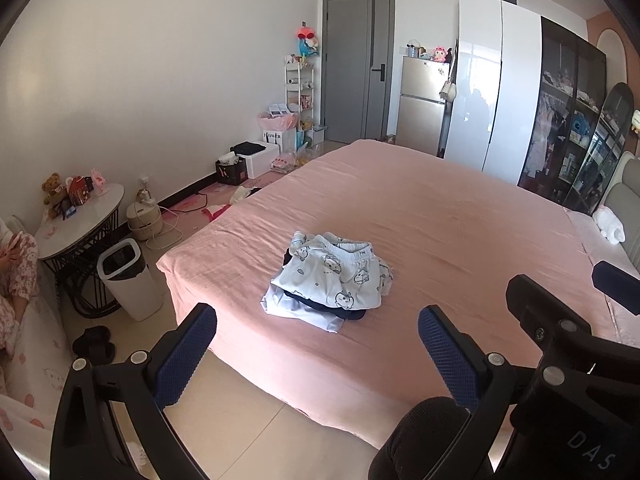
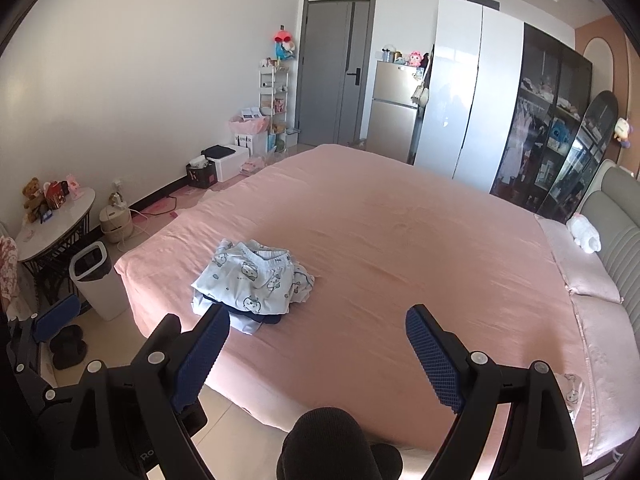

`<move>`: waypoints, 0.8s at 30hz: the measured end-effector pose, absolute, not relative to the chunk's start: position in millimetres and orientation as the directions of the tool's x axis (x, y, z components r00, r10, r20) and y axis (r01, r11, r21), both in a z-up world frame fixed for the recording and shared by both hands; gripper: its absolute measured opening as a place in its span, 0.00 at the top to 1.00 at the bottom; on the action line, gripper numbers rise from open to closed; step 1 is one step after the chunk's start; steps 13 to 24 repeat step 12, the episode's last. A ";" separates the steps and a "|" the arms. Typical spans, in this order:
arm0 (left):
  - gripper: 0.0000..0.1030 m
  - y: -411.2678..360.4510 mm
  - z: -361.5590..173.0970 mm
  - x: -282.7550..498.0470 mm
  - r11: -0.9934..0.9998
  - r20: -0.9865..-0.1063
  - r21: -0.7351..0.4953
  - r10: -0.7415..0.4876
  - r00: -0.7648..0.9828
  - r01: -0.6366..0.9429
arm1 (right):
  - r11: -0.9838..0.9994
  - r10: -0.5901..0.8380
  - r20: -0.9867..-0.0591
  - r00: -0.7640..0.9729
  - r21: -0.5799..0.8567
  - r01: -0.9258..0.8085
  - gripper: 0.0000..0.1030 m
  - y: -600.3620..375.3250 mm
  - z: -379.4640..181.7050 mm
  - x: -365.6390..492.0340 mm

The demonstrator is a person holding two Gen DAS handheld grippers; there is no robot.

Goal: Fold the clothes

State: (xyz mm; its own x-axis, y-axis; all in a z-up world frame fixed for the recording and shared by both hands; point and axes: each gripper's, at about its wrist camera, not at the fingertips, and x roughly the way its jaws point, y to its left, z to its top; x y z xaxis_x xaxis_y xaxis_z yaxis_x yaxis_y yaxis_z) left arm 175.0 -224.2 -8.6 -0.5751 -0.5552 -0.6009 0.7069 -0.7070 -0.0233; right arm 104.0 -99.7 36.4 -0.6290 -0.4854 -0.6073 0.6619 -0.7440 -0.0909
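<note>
A small pile of clothes [image 1: 328,276] lies on the pink bed [image 1: 440,220] near its front left corner: pale blue cartoon-print shorts on top, dark and white pieces under them. My left gripper [image 1: 318,326] hangs open above the bed's near edge, short of the pile, nothing between its blue pads. The right gripper [image 2: 318,326] is open too, held back from the pile of clothes [image 2: 252,280], which shows beyond its left finger. Another printed garment [image 2: 574,394] peeks out at the bed's near right edge.
A white bin [image 1: 128,276], black slippers [image 1: 94,344] and a round side table [image 1: 80,216] stand left of the bed. A seated person's sleeve [image 1: 16,264] shows at far left. Wardrobes [image 1: 520,92] line the far side; headboard and pillows [image 2: 592,272] on the right.
</note>
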 end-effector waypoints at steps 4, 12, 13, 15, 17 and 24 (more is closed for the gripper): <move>0.00 -225.6 -11.2 173.4 -0.707 -0.608 -0.023 -0.551 -0.571 0.707 | -0.747 -0.478 -0.612 -0.629 -0.093 0.658 0.13 -100.4 34.8 102.7; 0.00 -225.4 -14.7 170.9 -0.702 -0.621 -0.005 -0.556 -0.553 0.712 | -0.752 -0.462 -0.630 -0.624 -0.094 0.652 0.13 -101.1 29.4 101.7; 0.00 -225.4 -14.7 170.9 -0.702 -0.621 -0.005 -0.556 -0.553 0.712 | -0.752 -0.462 -0.630 -0.624 -0.094 0.652 0.13 -101.1 29.4 101.7; 0.00 -225.4 -14.7 170.9 -0.702 -0.621 -0.005 -0.556 -0.553 0.712 | -0.752 -0.462 -0.630 -0.624 -0.094 0.652 0.13 -101.1 29.4 101.7; 0.00 -225.4 -14.7 170.9 -0.702 -0.621 -0.005 -0.556 -0.553 0.712 | -0.752 -0.462 -0.630 -0.624 -0.094 0.652 0.13 -101.1 29.4 101.7; 0.00 -225.4 -14.7 170.9 -0.702 -0.621 -0.005 -0.556 -0.553 0.712 | -0.752 -0.462 -0.630 -0.624 -0.094 0.652 0.13 -101.1 29.4 101.7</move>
